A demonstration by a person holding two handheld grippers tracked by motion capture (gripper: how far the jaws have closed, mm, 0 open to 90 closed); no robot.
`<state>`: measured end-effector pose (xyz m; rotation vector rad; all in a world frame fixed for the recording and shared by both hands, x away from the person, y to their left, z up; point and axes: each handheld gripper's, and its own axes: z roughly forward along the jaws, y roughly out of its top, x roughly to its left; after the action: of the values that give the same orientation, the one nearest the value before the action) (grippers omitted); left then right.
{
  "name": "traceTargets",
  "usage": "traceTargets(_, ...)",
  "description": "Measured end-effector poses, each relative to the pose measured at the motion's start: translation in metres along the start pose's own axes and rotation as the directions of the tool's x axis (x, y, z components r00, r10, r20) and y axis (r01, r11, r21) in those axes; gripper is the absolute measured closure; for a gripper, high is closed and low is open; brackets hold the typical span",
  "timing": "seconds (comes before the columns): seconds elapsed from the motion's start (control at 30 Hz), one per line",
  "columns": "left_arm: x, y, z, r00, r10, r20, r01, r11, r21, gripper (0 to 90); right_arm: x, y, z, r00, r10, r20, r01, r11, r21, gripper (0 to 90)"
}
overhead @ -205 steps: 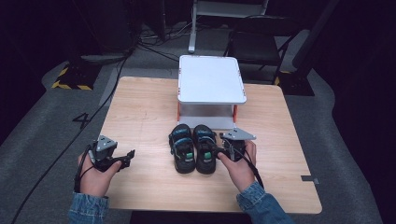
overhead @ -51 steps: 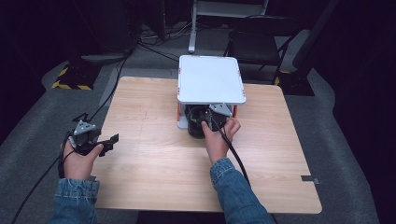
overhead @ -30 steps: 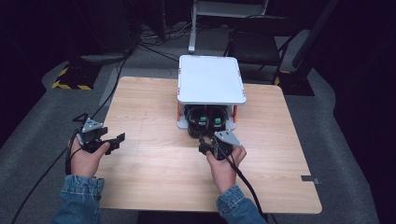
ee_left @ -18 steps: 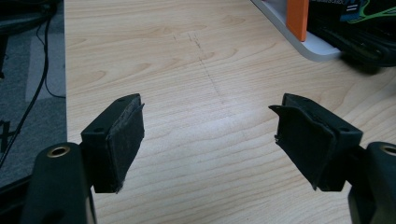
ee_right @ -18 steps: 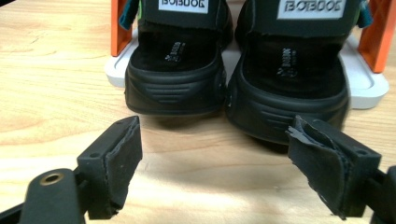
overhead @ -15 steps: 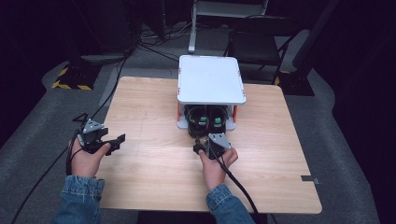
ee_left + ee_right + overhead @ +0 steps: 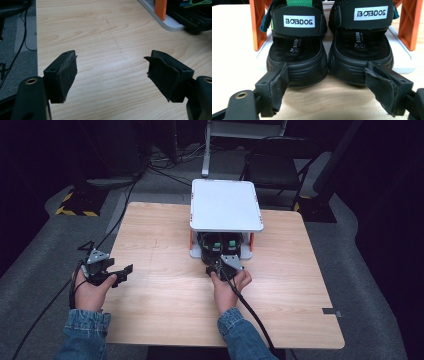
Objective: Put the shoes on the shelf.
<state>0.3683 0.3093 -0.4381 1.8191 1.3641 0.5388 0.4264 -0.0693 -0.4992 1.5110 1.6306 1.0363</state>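
Two sandals (image 7: 327,50) side by side under white shelf (image 7: 226,205), heels maybe past its base edge. Right gripper (image 7: 327,92) jaws wide, just narrowing, nothing between. Push heels evenly, keep pair straight between orange posts (image 7: 258,22). Left gripper (image 7: 112,75) wide, empty, idle.

Blue denim sleeves cuffed at both wrists at the bottom of the high view, each hand carrying a black gripper (image 7: 106,272) topped by a grey three-cornered plate, black cables trailing off, and flat black fingers (image 7: 65,75) with worn, frayed pads and small screw holes.
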Motion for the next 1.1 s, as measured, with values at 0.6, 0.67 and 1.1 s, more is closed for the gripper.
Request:
traceTargets(0.6,0.005,-0.006,-0.004,0.9999,-0.008,-0.01,0.008,1.0,0.006,23.8,-0.01,0.03,0.053,0.9995,-0.032,0.002,0.032,0.999,0.011,26.8)
traceTargets(0.67,0.005,-0.006,-0.005,0.9999,-0.008,-0.011,0.008,0.9999,0.007,23.8,-0.011,0.032,0.055,0.9994,-0.035,-0.007,0.035,0.999,0.014,27.2)
traceTargets(1.1,0.002,-0.004,-0.009,0.9999,0.003,-0.013,-0.003,1.0,-0.004,23.8,-0.025,0.033,0.007,0.993,-0.105,-0.054,0.101,0.992,-0.07,26.8)
